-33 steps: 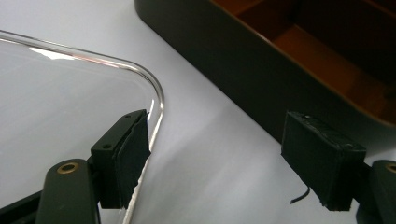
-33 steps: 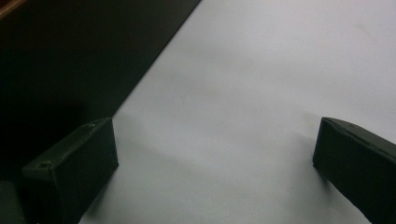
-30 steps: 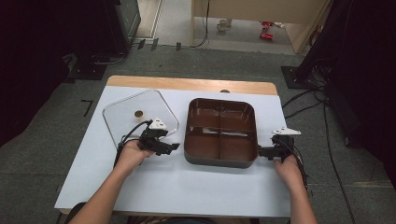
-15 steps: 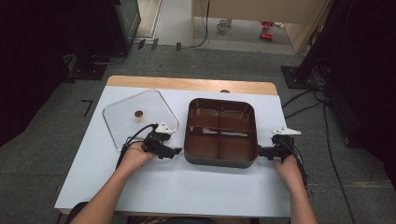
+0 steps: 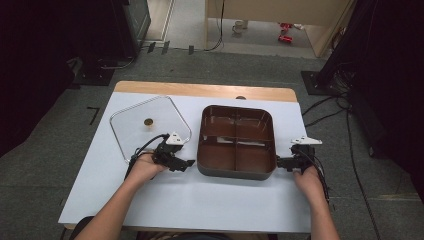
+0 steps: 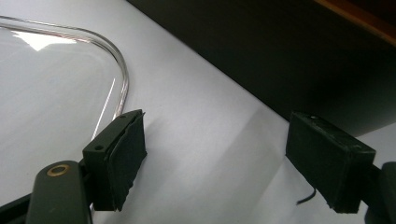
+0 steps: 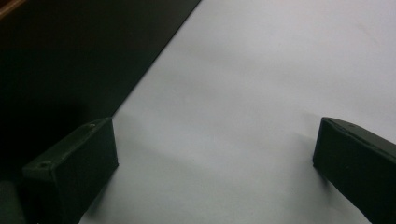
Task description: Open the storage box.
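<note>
Careful: both fingers wide, my left gripper (image 5: 186, 163) and right gripper (image 5: 280, 162) flank the divided tray (image 5: 236, 141); an uneven squeeze could skid it.

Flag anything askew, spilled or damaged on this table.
Nothing stands out. The brown tray sits flat and unspilled, the clear lid lies flat beside it, and the left tool and right tool flank the tray, jaws open.
</note>
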The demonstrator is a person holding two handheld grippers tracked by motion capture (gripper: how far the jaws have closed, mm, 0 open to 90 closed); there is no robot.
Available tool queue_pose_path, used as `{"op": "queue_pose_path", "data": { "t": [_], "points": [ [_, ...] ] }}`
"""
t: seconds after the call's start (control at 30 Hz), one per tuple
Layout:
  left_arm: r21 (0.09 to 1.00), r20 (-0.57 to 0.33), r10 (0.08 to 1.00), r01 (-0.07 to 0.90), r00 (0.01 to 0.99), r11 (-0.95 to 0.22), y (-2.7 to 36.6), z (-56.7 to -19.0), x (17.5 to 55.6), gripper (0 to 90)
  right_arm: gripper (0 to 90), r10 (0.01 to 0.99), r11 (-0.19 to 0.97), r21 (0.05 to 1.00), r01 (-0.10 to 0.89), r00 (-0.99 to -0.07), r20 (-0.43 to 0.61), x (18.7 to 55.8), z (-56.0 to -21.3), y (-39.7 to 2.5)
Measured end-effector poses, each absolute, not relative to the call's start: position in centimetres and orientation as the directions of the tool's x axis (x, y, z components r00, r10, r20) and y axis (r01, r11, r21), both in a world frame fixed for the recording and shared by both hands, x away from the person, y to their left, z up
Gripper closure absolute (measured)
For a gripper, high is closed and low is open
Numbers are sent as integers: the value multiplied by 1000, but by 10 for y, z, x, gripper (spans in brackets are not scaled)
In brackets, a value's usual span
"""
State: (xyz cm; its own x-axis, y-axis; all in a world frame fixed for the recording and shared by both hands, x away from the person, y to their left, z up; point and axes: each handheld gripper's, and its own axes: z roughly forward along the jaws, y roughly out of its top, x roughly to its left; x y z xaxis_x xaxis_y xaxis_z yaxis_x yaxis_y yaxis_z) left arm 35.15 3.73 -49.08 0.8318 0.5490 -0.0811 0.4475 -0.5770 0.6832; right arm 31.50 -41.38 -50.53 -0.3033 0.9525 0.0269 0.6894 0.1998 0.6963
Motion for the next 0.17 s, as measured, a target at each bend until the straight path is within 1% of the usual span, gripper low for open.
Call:
{"op": "queue_pose_path", "data": {
  "t": [0.17],
  "points": [
    [703,-66,540,423,839,-572,38,-494,348,171,0,953,200,696,689,-303,27,315,-505,-414]
  ]
}}
